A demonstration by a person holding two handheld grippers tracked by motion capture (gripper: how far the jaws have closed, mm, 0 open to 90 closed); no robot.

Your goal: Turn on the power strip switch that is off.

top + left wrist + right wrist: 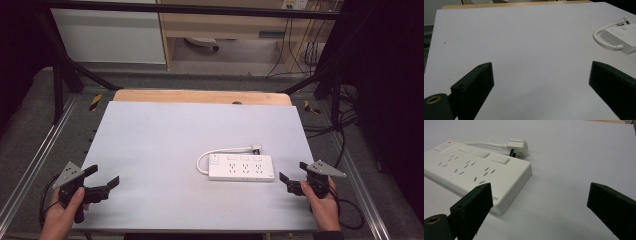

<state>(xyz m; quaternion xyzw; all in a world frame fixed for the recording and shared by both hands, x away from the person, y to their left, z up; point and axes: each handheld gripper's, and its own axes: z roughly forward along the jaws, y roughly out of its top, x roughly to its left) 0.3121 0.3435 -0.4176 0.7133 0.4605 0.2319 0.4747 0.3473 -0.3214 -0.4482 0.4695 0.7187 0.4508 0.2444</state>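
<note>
While beside the power strip (pixel 476 172), right tool (pixel 539 200) wide apart, gripping nothing, untouching

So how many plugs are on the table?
1: the white plastic three-pin plug lies on the pale grey table, behind the white power strip, at its cord's end.

Pale grey bench (pixel 160 150) top, flat and matte, with a wooden edge (pixel 200 96) showing along the far side. One white power strip (pixel 241 168) lies flat on it, right of centre toward the near edge, its white cable (pixel 220 152) looped at the left, plug (pixel 255 148) resting just beyond the strip.
</note>
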